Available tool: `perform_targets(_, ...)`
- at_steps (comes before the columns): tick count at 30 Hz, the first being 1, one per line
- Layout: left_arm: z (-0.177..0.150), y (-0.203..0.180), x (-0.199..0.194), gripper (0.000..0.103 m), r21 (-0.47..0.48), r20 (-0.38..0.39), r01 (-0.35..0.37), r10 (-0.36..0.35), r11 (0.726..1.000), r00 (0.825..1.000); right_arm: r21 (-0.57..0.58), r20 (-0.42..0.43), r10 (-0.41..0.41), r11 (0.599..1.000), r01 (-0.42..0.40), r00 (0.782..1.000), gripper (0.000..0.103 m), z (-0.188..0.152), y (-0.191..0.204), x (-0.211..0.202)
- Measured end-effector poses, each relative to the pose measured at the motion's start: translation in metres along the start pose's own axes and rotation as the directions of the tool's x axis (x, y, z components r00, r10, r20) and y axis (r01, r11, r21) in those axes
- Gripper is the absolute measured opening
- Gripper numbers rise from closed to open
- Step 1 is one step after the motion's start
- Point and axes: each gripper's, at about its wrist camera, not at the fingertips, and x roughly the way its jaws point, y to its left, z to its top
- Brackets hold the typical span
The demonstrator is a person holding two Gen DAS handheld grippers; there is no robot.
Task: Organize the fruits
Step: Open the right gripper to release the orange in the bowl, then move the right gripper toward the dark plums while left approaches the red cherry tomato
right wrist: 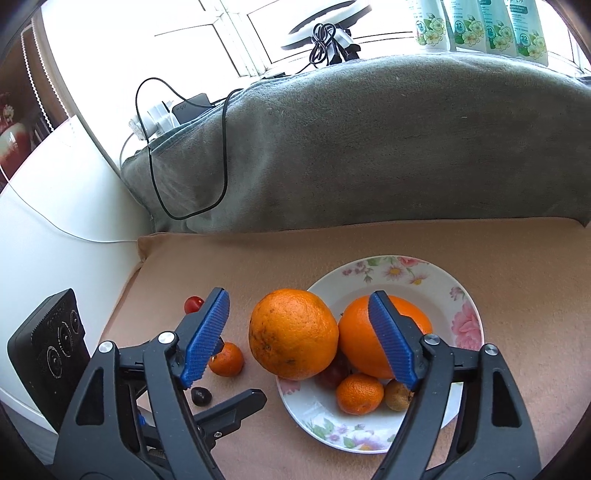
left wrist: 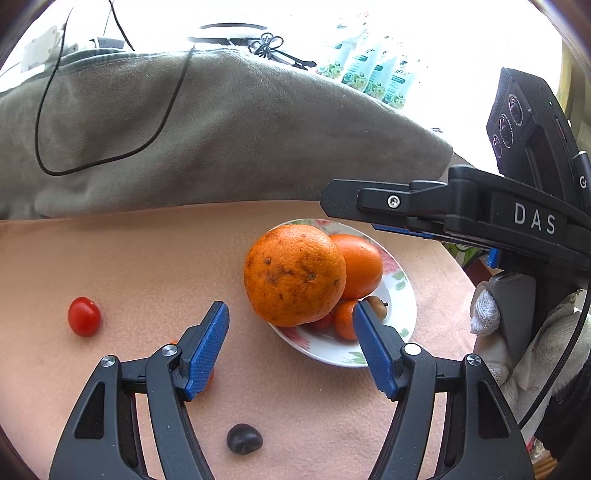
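Observation:
A flowered plate on the peach cloth holds an orange, a mandarin, a small brown fruit and a red one. A big speckled orange leans on the plate's left rim. My right gripper hovers over it, open, pads clear of the skin. My left gripper stands open and empty just short of the speckled orange. Loose on the cloth lie a cherry tomato, a dark fruit and another mandarin.
A grey-green blanket with a black cable rises behind the cloth. Bottles stand at the window. A white surface borders the cloth on the left. A gloved hand holds the right tool.

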Motion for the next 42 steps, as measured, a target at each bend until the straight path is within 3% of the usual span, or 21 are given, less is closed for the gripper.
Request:
perform_targets(8, -0.005, 0.002, -0.026, 0.070, 0.004, 0.024, -0.018, 0.018, 1.000, 1.000, -0.008, 0.025, -0.015, 1.000, 0.015, 1.000, 0.082, -0.016, 0.002, -0.017)
perform_targets(19, -0.017, 0.015, -0.050, 0.070, 0.008, 0.057, -0.066, 0.066, 0.998, 0.996, 0.036, 0.080, 0.027, 0.999, -0.030, 0.996, 0.082, -0.034, 0.004, -0.034)
perform_targets(31, -0.031, 0.051, -0.069, 0.070, -0.045, 0.067, -0.128, 0.131, 0.991, 0.989, -0.100, 0.038, 0.000, 0.995, 0.004, 0.999, 0.082, -0.061, 0.035, -0.030)
perform_targets(42, -0.053, 0.100, -0.090, 0.070, -0.128, 0.055, -0.206, 0.214, 0.970, 0.975, -0.141, -0.001, 0.045, 0.989, -0.044, 0.999, 0.082, -0.083, 0.058, -0.024)
